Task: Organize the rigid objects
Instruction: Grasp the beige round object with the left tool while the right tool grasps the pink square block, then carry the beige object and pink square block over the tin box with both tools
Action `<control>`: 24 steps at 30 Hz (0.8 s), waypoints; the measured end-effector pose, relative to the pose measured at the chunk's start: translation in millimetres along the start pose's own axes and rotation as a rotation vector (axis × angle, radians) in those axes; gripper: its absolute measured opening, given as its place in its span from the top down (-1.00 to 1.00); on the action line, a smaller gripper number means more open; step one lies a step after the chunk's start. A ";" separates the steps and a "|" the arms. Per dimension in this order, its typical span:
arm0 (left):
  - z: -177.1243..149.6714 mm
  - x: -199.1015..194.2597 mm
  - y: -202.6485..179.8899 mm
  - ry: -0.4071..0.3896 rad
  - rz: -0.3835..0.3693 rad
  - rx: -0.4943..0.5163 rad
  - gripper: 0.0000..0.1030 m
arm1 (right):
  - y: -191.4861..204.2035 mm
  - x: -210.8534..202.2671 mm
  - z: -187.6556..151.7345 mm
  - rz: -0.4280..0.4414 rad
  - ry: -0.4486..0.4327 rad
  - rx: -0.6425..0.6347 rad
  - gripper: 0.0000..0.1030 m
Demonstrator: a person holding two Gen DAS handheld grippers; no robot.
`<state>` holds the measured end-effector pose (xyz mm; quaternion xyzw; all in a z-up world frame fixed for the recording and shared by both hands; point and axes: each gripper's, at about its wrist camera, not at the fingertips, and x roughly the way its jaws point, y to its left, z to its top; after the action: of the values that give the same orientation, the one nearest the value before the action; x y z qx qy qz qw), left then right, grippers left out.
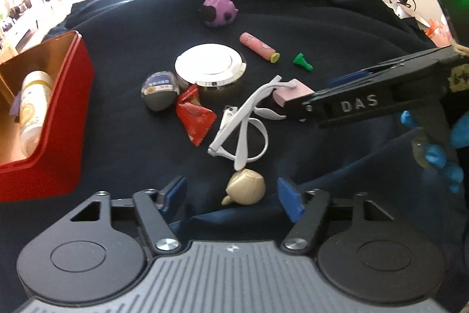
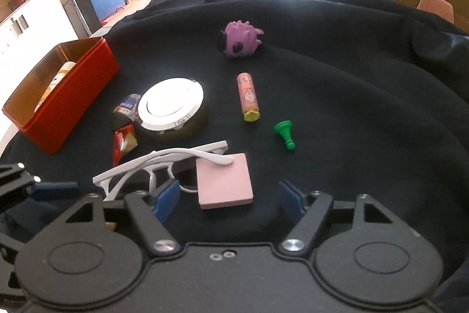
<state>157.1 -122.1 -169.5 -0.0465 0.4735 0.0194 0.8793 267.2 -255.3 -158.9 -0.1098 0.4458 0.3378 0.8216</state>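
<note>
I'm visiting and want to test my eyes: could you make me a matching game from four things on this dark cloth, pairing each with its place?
Things:
1. pink block
2. beige knob
3. white bottle
4. green pawn

Places:
A. inside the red box
B. between the left gripper's jaws
C. alone on the cloth, right of the pink tube
D. under a white glasses arm tip

Pairs: 1-D, 2-B, 3-A, 4-C
</note>
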 end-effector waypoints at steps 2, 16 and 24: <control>0.7 0.8 -0.1 0.001 -0.007 -0.004 -0.22 | -1.5 2.7 1.0 0.005 0.002 0.010 -0.31; 3.8 4.1 4.6 0.018 -0.054 -0.031 0.41 | 3.3 2.9 0.3 0.013 -0.001 -0.018 0.21; 4.1 2.1 6.3 0.026 -0.057 -0.031 0.48 | 5.5 -10.6 -4.3 0.014 0.003 -0.007 0.22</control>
<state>161.1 -115.4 -169.4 -0.0739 0.4830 0.0009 0.8725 256.7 -258.1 -152.1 -0.1101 0.4465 0.3450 0.8182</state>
